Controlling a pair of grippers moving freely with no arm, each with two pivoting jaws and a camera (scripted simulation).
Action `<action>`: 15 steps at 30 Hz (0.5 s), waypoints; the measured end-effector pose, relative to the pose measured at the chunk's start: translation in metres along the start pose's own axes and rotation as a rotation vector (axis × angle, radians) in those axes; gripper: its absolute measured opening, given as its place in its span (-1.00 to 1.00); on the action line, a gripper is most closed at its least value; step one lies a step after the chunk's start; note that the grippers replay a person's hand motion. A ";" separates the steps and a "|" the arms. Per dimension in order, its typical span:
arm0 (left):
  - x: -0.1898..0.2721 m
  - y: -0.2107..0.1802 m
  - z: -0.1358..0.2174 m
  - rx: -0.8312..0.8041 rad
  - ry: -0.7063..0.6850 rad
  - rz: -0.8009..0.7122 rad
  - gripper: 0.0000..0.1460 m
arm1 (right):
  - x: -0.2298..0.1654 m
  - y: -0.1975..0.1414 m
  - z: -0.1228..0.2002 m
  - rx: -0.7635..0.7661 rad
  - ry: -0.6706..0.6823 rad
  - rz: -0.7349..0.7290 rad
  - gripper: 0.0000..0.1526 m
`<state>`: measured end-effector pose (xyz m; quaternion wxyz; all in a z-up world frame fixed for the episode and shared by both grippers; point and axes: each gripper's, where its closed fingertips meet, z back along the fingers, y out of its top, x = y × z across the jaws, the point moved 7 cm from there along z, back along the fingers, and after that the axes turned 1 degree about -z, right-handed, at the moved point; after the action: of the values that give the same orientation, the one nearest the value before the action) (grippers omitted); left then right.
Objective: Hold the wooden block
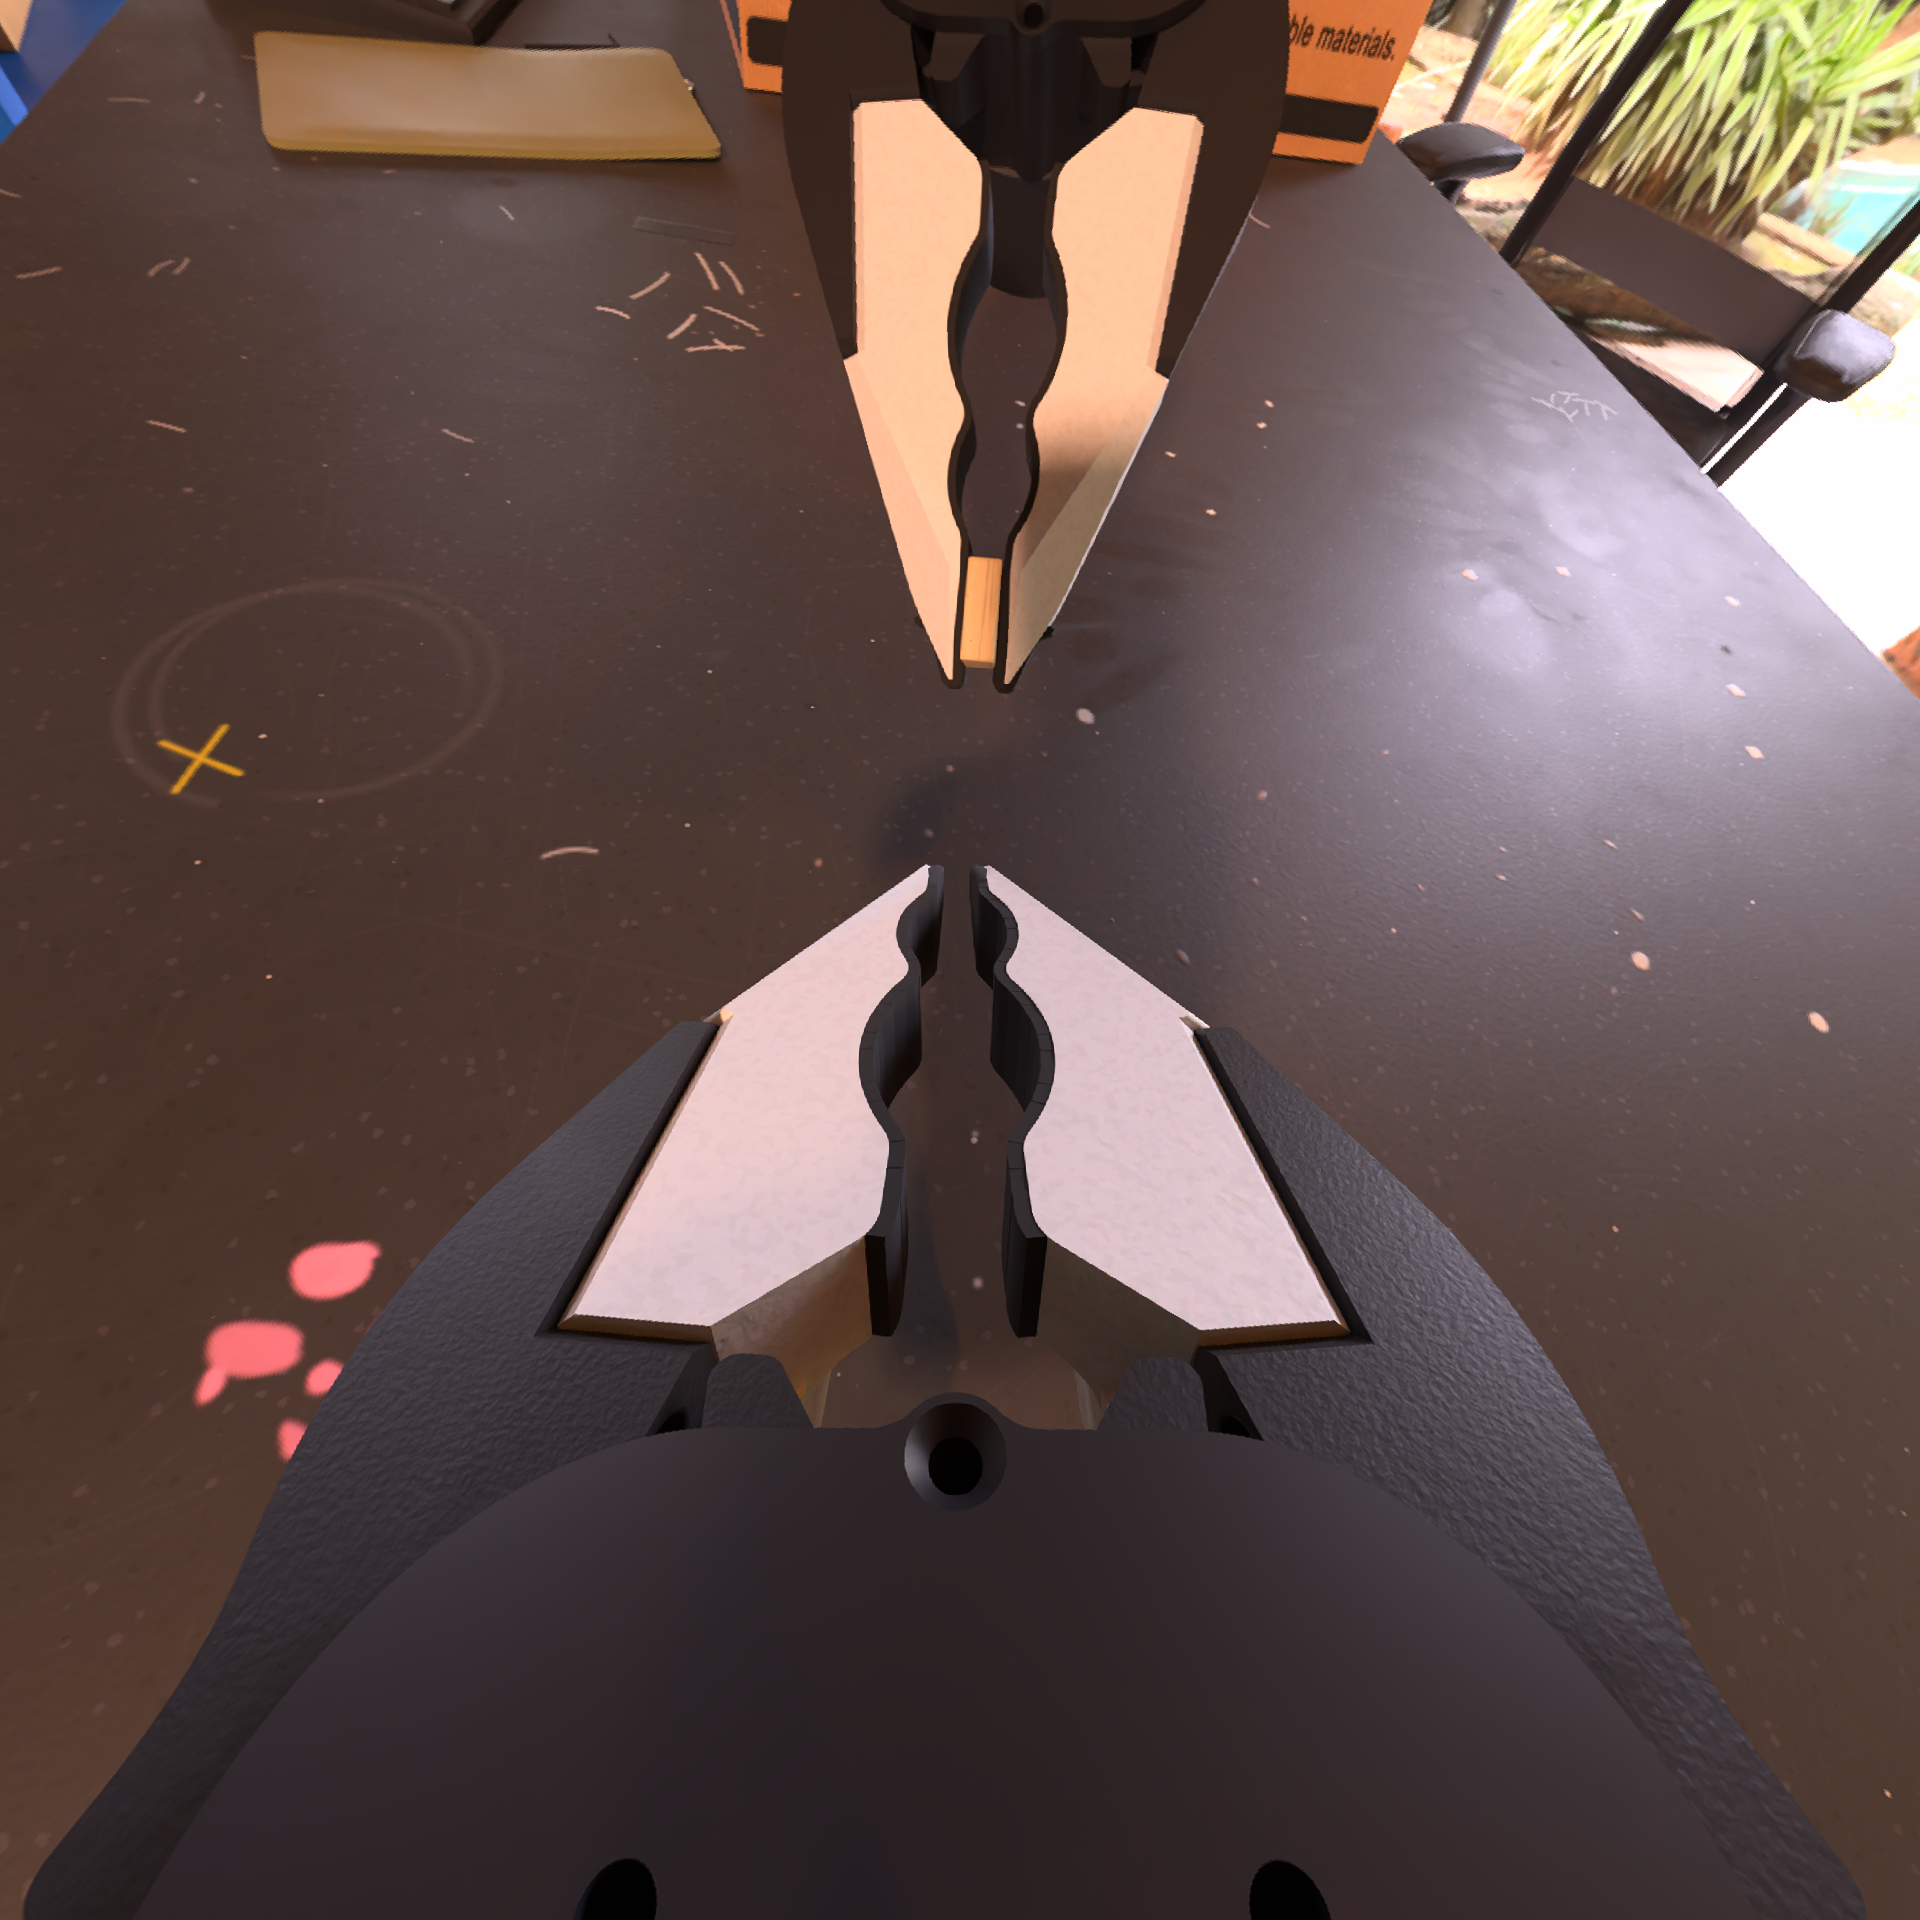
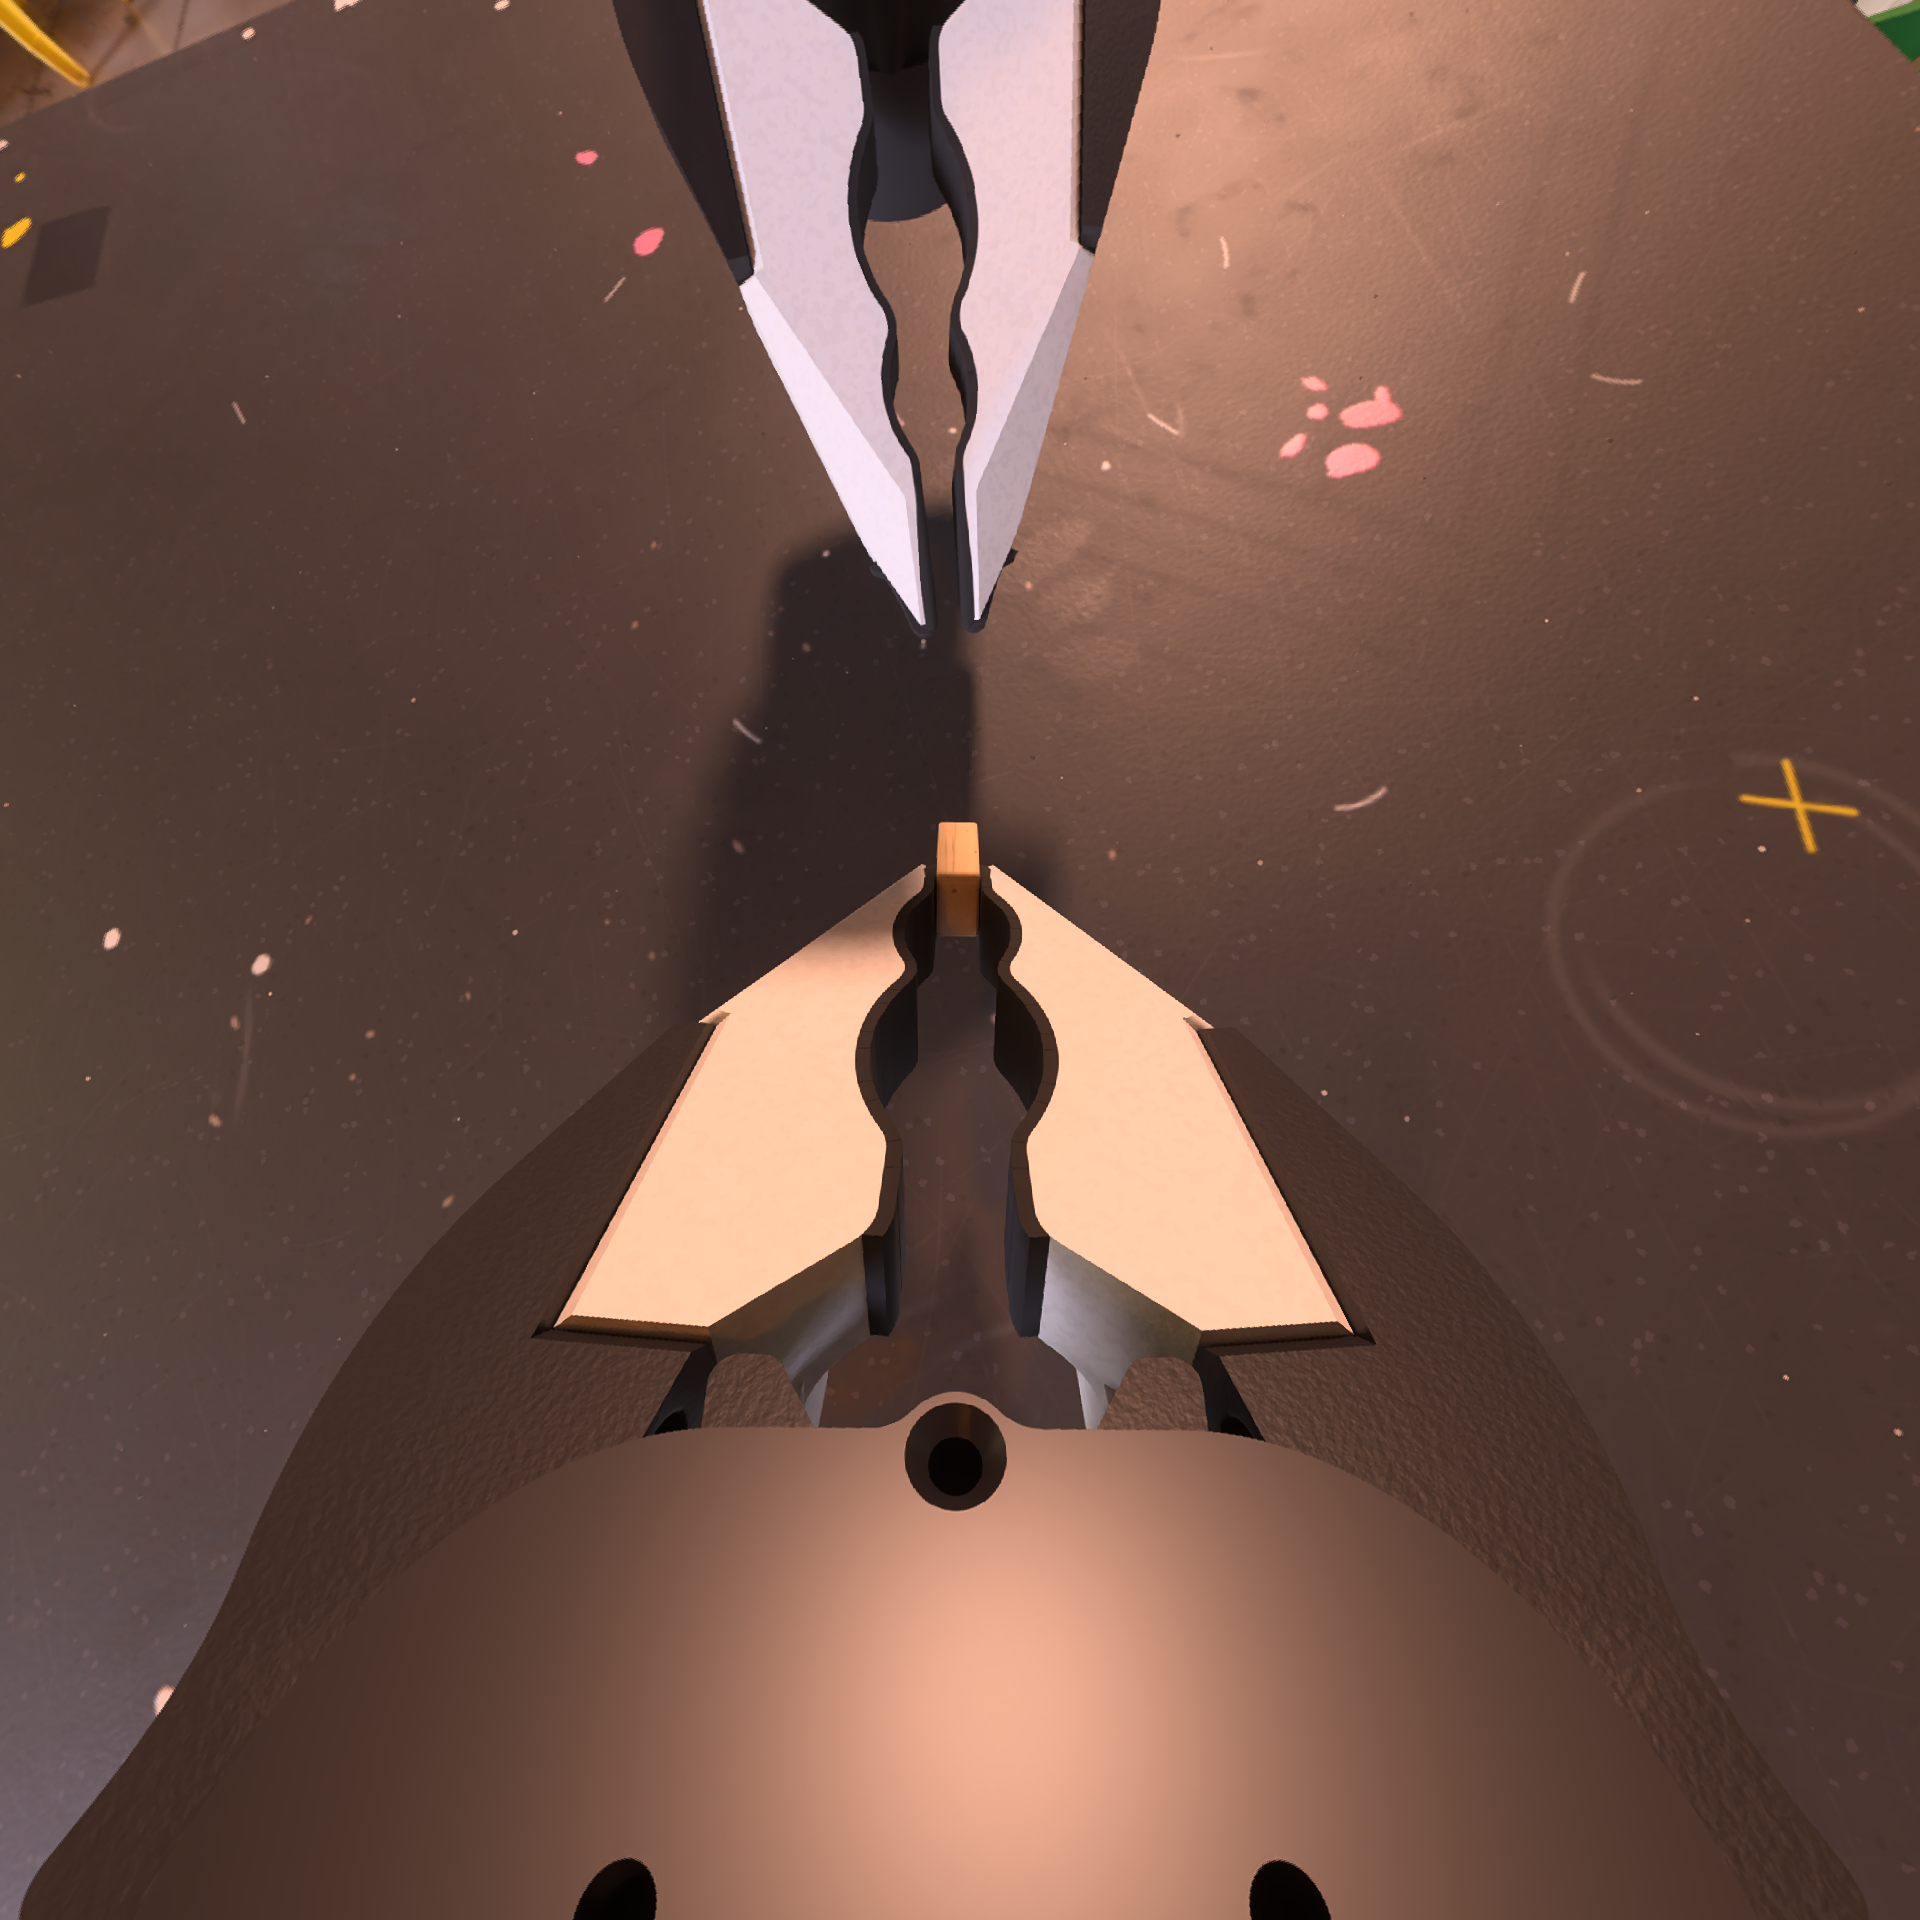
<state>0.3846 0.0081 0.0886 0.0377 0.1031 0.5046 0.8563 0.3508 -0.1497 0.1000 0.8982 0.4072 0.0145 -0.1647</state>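
While the right claw (image 2: pixel 957 871) pinches the wooden block (image 2: pixel 957 881) at its tips, the task looks done. Its long axis points straight at the left claw (image 1: pixel 957 871), nearly closed and empty, just opposite.

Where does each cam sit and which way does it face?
Left wrist view: on the left tongs, looking along their nearly closed, empty fingers over the dark table toward the right tongs, which pinch the wooden block.
Right wrist view: on the right tongs, facing the opposite way; the wooden block sits between its own tips, the left tongs beyond.
Shared: both tongs, block, table, yellow cross.
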 end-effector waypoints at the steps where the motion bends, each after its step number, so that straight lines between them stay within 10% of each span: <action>1: -0.001 0.000 0.000 0.001 0.005 -0.001 -0.93 | 0.000 0.000 0.000 0.000 0.000 0.000 -0.92; 15: -0.003 0.005 -0.006 0.007 -0.088 0.022 -0.94 | 0.000 0.001 0.000 -0.005 0.007 0.009 -0.92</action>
<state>0.3866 -0.0004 0.0895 0.0500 0.1466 0.5044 0.8495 0.3514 -0.1491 0.1000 0.8999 0.4057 0.0164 -0.1592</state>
